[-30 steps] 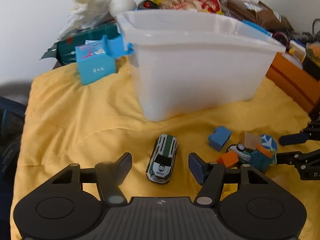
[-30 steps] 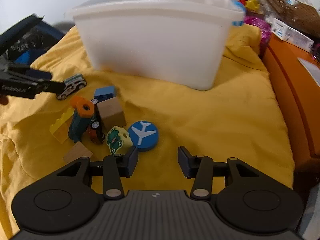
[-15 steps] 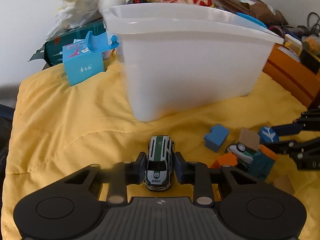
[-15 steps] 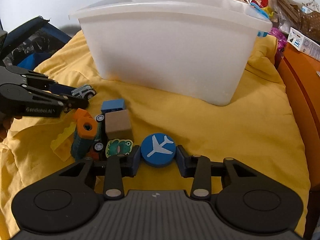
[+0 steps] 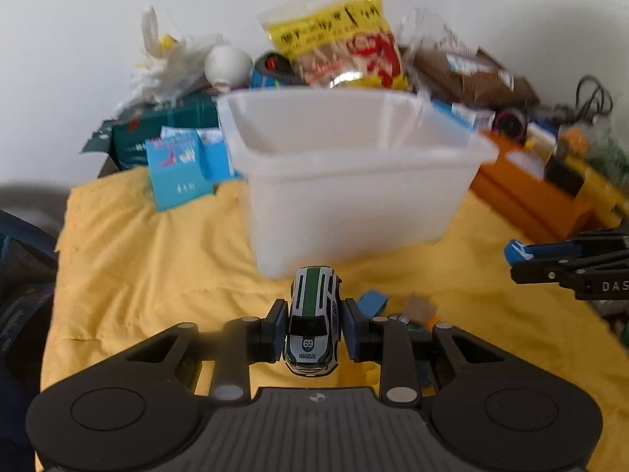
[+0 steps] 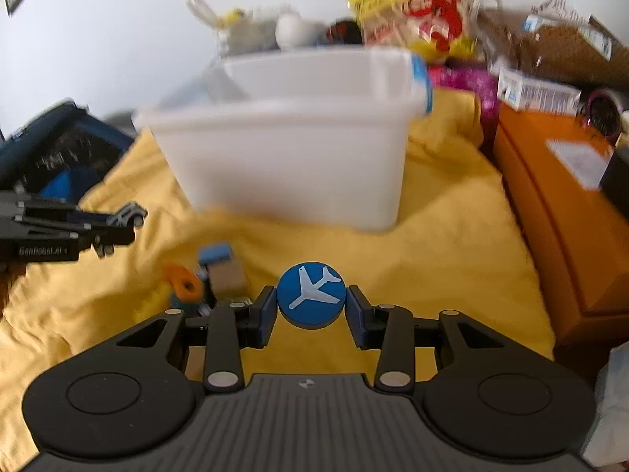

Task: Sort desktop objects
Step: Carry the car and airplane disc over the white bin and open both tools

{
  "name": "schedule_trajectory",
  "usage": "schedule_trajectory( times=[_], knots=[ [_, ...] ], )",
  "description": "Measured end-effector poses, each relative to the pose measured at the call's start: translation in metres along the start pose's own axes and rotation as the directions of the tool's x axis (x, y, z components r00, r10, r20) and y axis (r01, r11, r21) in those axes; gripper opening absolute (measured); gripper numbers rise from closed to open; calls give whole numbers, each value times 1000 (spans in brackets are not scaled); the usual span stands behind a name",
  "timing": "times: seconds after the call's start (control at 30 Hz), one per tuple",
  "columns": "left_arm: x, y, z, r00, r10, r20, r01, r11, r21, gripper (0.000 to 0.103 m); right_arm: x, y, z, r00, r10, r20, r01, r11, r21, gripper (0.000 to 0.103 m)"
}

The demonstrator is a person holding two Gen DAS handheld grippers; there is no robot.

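My left gripper (image 5: 313,330) is shut on a white and green toy car (image 5: 313,326) numbered 69 and holds it above the yellow cloth (image 5: 157,259), in front of the white plastic bin (image 5: 354,181). My right gripper (image 6: 311,310) is shut on a blue disc with a white airplane (image 6: 311,295), also lifted, facing the bin (image 6: 283,157). A pile of small toys lies on the cloth: a blue block (image 6: 214,253), a tan block (image 6: 228,277), an orange ring piece (image 6: 182,281). The left gripper shows at the left of the right wrist view (image 6: 125,224).
Behind the bin stand snack bags (image 5: 338,51), a blue carton (image 5: 177,173) and a green box (image 5: 165,126). An orange box (image 6: 562,212) borders the cloth on the right. A dark bag (image 6: 59,149) lies at the left edge.
Both grippers closed on their objects and lifted them off the cloth toward the bin: the left with the toy car, the right with the airplane disc.
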State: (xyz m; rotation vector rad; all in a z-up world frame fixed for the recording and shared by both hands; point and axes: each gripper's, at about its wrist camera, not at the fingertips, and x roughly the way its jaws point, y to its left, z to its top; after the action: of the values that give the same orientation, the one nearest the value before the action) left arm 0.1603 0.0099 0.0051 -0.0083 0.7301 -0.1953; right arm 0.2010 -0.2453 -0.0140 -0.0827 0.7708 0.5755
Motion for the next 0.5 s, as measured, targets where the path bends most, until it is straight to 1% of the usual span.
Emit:
schedule_trajectory(
  times=[0.13, 0.3, 0.4, 0.5],
  knots=[
    [-21, -3, 20, 1000, -5, 26, 6, 999, -49, 33, -18, 7, 22, 998, 22, 58, -23, 1000, 5, 42],
    [-38, -10, 53, 998, 1, 69, 2, 999, -45, 33, -43, 18, 61, 990, 49, 132, -47, 999, -18, 42],
    [-43, -11, 74, 997, 3, 80, 1, 998, -56, 33, -52, 21, 81, 986, 55, 158, -52, 998, -26, 42],
    [-45, -11, 95, 997, 10, 81, -5, 998, -64, 33, -57, 22, 102, 984, 58, 166, -55, 998, -22, 42]
  ],
)
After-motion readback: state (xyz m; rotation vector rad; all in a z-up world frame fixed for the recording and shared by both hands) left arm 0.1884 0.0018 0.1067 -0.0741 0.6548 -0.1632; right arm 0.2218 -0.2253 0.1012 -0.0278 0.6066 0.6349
